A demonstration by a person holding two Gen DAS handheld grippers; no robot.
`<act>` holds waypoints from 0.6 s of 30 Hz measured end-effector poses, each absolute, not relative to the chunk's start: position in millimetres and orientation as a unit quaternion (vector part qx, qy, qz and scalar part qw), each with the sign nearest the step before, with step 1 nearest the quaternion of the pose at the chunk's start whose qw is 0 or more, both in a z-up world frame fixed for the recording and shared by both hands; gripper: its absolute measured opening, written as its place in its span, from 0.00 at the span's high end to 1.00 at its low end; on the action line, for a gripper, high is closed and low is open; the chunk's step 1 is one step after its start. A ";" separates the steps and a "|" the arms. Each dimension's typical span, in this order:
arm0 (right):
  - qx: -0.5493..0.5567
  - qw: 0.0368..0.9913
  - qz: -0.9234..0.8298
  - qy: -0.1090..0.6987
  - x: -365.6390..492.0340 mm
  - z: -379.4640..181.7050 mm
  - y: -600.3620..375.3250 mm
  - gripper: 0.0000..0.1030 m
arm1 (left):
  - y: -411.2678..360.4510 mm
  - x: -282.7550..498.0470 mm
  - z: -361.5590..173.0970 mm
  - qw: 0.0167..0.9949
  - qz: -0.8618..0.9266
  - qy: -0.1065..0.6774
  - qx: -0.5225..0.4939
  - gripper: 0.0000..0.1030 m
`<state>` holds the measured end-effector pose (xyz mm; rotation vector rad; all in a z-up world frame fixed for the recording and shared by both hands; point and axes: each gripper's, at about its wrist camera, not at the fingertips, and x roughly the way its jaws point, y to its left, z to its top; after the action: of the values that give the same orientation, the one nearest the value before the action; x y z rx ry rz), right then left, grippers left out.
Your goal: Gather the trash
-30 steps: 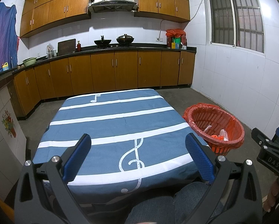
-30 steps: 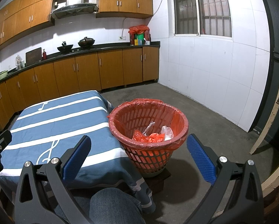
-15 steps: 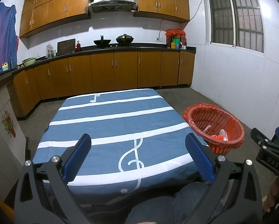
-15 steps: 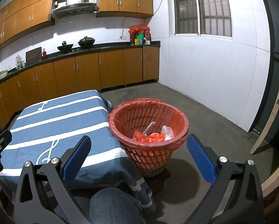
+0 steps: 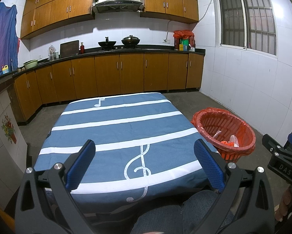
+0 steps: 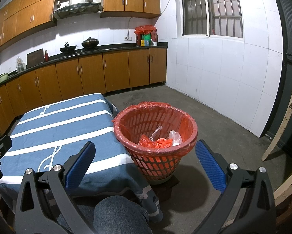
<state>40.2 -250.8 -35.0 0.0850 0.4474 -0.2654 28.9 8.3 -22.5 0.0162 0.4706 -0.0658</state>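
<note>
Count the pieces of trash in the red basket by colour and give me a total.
Red plastic scraps: 1 crumpled clump; separate pieces cannot be told apart
Clear or white plastic bag: 1
Clear wrapper strip: 1
Total visible in the red basket: 3

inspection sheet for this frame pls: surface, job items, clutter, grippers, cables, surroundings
Surface: table under a blue cloth with white stripes and music notes; nothing seen lying on it.
Job's things: red basket with a red liner, on the floor against the table's right side; it holds a red bag, a clear bag and a clear wrapper.
Clutter: nothing seen on the floor near the table.
Grippers: left gripper open and empty above the table's near edge; right gripper open and empty, facing the basket.
Cables: one cord on the wall to a socket.
Surroundings: kitchen counter with two woks, wood cabinets, barred window.
</note>
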 end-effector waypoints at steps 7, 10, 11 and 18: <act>0.046 0.965 -0.131 0.224 39.0 -40.5 -246.9 0.02 | 8.6 28.8 -22.7 0.972 -0.032 0.233 0.008 0.04; 0.047 0.964 -0.131 0.226 40.3 -42.0 -247.4 0.02 | 8.9 29.9 -20.4 0.972 -0.031 0.232 0.007 0.04; 0.047 0.964 -0.131 0.226 39.2 -42.4 -246.3 0.02 | 8.8 30.4 -19.7 0.972 -0.031 0.232 0.007 0.04; 0.047 0.964 -0.131 0.226 40.7 -40.9 -249.0 0.02 | 9.0 31.4 -19.3 0.972 -0.032 0.233 0.007 0.04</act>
<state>40.7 -249.0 -40.9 0.0959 0.4578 -0.2654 31.4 9.0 -19.3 0.0143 0.4701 -0.0639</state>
